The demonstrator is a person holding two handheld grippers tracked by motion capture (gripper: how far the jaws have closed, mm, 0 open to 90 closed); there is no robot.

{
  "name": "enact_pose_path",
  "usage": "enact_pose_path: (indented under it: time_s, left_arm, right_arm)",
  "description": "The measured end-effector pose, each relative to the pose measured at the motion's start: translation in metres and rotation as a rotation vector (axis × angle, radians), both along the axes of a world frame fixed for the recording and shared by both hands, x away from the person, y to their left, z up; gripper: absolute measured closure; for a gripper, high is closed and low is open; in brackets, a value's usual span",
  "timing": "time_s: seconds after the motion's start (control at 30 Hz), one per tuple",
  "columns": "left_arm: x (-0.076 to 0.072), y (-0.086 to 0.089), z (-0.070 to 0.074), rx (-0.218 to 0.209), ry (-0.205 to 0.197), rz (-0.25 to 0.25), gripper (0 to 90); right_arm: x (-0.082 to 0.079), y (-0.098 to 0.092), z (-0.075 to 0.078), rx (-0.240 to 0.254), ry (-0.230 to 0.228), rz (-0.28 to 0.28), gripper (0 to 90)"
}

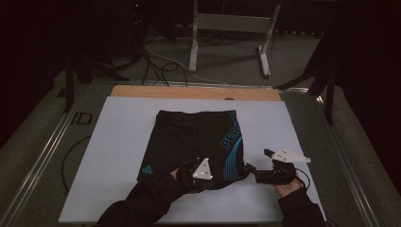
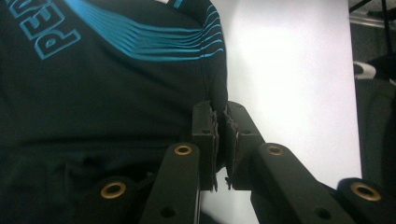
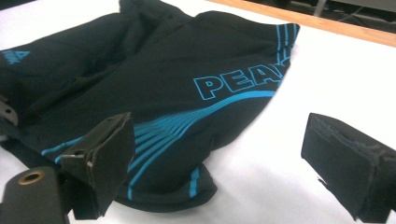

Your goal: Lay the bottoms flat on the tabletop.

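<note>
From the high view I see the black shorts with blue stripes and lettering [image 1: 194, 142] lying flat on the white table sheet [image 1: 118, 156]; my left gripper [image 1: 206, 182] sits at their near hem, my right gripper [image 1: 250, 168] just beside their near right corner. In the left gripper view, the jaws are clenched on the hem's edge. In the right gripper view, the jaws stand wide apart, released.

White board [image 1: 118, 156], floor cables [image 1: 161, 66], metal frame [image 1: 227, 23]
</note>
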State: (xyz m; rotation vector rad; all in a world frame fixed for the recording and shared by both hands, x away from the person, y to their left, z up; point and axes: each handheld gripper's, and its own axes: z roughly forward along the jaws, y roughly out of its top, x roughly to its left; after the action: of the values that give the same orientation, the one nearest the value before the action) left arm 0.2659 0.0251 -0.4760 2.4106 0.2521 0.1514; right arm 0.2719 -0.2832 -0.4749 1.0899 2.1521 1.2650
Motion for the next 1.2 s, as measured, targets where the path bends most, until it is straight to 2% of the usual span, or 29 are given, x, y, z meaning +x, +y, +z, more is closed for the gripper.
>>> enact_pose_path:
  time_s: [0.07,0.13,0.2,0.23,0.3,0.37,0.4,0.47,0.53,0.57,0.6,0.63,0.7,0.77,0.83,1.0,1.07,1.2]
  left_arm:
    - [-0.002,0.007,-0.004,0.005,0.014,0.017,84.2]
    - [-0.003,0.013,-0.011,0.002,0.026,0.028,83.6]
    - [-0.004,0.015,-0.015,0.003,0.031,0.034,83.0]
    - [-0.005,0.017,-0.018,-0.002,0.039,0.042,82.9]
    - [-0.004,0.018,-0.023,-0.009,0.051,0.052,82.9]
    - [-0.005,0.018,-0.025,-0.021,0.047,0.059,82.9]
    - [-0.005,0.017,-0.026,-0.028,0.049,0.058,83.0]
    - [-0.006,0.016,-0.026,-0.028,0.037,0.056,83.0]
    - [-0.006,0.015,-0.026,-0.024,0.035,0.052,83.0]
    - [-0.006,0.015,-0.026,-0.024,0.035,0.052,83.0]
    - [-0.006,0.014,-0.027,-0.026,0.040,0.051,83.0]
    - [-0.006,0.014,-0.028,-0.027,0.039,0.055,83.1]
    - [-0.006,0.014,-0.029,-0.028,0.047,0.057,83.1]
    - [-0.006,0.014,-0.029,-0.024,0.045,0.055,83.1]
    - [-0.006,0.013,-0.029,-0.024,0.043,0.053,83.1]
    - [-0.006,0.014,-0.030,-0.031,0.048,0.058,83.1]
    - [-0.006,0.013,-0.030,-0.031,0.047,0.057,83.1]
    - [-0.005,0.014,-0.030,-0.031,0.044,0.054,83.1]
  right_arm:
    - [-0.002,0.000,0.000,0.005,-0.002,0.006,9.8]
    - [-0.003,0.000,0.000,0.007,0.018,0.025,9.8]
    - [-0.004,-0.001,0.000,0.022,0.034,0.039,10.6]
    - [-0.004,-0.002,-0.001,0.036,0.042,0.045,13.9]
    - [-0.003,-0.001,-0.001,0.032,0.053,0.046,14.8]
    - [-0.004,0.000,-0.003,0.041,0.059,0.072,16.4]
    - [-0.003,0.001,-0.004,0.026,0.064,0.061,21.8]
    - [-0.002,0.001,-0.008,0.017,0.062,0.041,39.1]
    - [0.003,0.003,-0.013,0.024,0.094,0.021,46.8]
    - [0.003,0.003,-0.013,0.024,0.094,0.021,46.8]
    - [0.005,0.004,-0.015,0.014,0.102,0.019,51.0]
    - [0.008,0.009,-0.021,-0.001,0.134,0.024,55.2]
    - [0.010,0.013,-0.026,-0.020,0.159,0.031,60.3]
    - [0.012,0.016,-0.029,-0.068,0.180,0.019,64.8]
    - [0.014,0.016,-0.031,-0.077,0.210,0.021,67.4]
    - [0.013,0.019,-0.036,-0.104,0.276,0.017,82.0]
    - [0.013,0.019,-0.037,-0.101,0.288,0.024,86.5]
    - [0.010,0.018,-0.033,-0.103,0.281,0.009,88.7]
